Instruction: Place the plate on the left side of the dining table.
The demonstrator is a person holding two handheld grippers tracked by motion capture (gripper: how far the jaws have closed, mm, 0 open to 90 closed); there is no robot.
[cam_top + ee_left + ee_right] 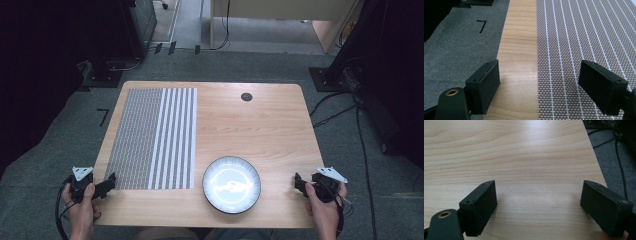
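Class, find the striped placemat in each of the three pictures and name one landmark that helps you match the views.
High view: the placemat lies on the left half of the table, left of the plate.
Left gripper view: it covers the right side of the picture, running under the right jaw.
Right gripper view: not in it.
Shared landmark: the pale wooden tabletop, also seen as a strip beside the mat.

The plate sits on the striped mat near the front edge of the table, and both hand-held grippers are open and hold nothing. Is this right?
Not quite. The plate is not on the striped mat; it sits on the bare wood of the table just to the right of it, as the high view shows. The rest stands: it is near the front edge, and the left hand-held gripper and right hand-held gripper are open and hold nothing.
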